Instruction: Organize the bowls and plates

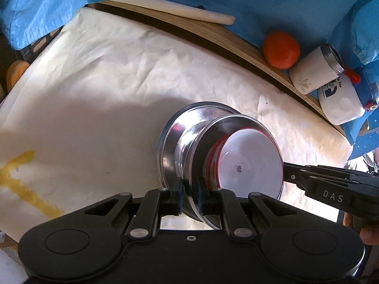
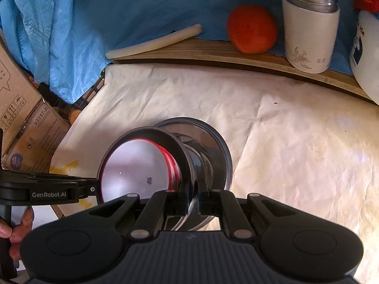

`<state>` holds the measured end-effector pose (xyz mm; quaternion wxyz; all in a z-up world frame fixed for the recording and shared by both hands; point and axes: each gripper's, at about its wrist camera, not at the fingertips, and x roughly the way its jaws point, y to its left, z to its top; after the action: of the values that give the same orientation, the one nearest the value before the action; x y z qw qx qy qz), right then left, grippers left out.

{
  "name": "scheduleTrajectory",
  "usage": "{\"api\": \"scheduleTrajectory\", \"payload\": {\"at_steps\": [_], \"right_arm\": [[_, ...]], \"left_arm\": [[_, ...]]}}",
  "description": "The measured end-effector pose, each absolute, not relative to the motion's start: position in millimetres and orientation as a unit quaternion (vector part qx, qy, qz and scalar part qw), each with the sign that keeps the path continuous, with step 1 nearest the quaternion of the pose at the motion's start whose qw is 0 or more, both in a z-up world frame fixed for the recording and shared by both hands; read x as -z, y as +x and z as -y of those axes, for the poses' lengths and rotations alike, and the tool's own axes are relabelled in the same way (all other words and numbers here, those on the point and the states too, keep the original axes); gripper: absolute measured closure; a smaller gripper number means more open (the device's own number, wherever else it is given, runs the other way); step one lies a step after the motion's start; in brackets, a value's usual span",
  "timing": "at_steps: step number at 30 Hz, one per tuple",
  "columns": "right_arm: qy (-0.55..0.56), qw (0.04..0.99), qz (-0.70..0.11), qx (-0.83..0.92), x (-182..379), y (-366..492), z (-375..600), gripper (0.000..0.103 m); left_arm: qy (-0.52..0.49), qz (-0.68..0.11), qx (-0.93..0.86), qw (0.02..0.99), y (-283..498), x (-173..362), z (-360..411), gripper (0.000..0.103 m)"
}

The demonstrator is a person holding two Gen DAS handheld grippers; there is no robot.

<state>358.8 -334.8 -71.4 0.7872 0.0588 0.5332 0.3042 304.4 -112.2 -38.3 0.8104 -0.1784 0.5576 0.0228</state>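
Left wrist view, read from left to right, showed a bare, creased stretch of the paper-covered surface (image 1: 118, 71), then the stack just right of centre. Furthest left in the stack was the plate (image 1: 170, 132), a wide steel disc. The steel bowl (image 1: 191, 151) stood over it, and the white bowl (image 1: 248, 163) with its red band sat nested inside the steel one.

The left gripper (image 1: 190, 196) came up from the bottom edge. Its jaws were narrow and pinched the near rim of the steel bowl, one finger outside the wall and one inside. At the right edge, the right gripper (image 1: 285, 174) reached in level. Its jaws were closed thin on the stack's rim on that side. I could not tell from this angle which bowl's rim it held.

Right wrist view mirrored this. The left gripper entered from the left edge and met the rim beside the white bowl. The right jaws, at bottom centre, clamped the steel rim, and the plate lay to their right.

The two grips sat on different sides of one round rim, with the bowls between them and the plate directly below. Neither hand looked nearer than the other. I judged that the next move turned on the bowls staying centred over the plate as they were carried. Whether the steel bowl touched the plate could not be made out.
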Motion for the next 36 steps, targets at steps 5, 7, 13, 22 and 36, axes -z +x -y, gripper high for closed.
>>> {"api": "scheduleTrajectory", "payload": {"at_steps": [5, 7, 13, 22, 36], "right_arm": [[0.059, 0.787, -0.533, -0.304, 72.5, 359.6, 331.9, 0.095], [0.058, 0.787, -0.533, -0.305, 72.3, 359.6, 331.9, 0.095], [0.060, 0.786, -0.537, -0.301, 75.0, 365.6, 328.5, 0.095], [0.062, 0.787, -0.537, -0.298, 76.3, 370.2, 329.5, 0.095], [0.062, 0.784, -0.540, -0.298, 77.2, 376.3, 330.5, 0.095]], "left_arm": [[-0.176, -0.557, -0.026, 0.811, 307.1, 37.5, 110.8, 0.093], [-0.176, -0.557, -0.026, 0.811, 308.8, 37.9, 110.0, 0.093], [-0.175, -0.559, -0.025, 0.810, 312.5, 39.3, 109.2, 0.093], [-0.175, -0.560, -0.024, 0.809, 318.7, 40.7, 110.0, 0.093], [-0.175, -0.562, -0.025, 0.808, 323.1, 43.6, 111.3, 0.093]]}}
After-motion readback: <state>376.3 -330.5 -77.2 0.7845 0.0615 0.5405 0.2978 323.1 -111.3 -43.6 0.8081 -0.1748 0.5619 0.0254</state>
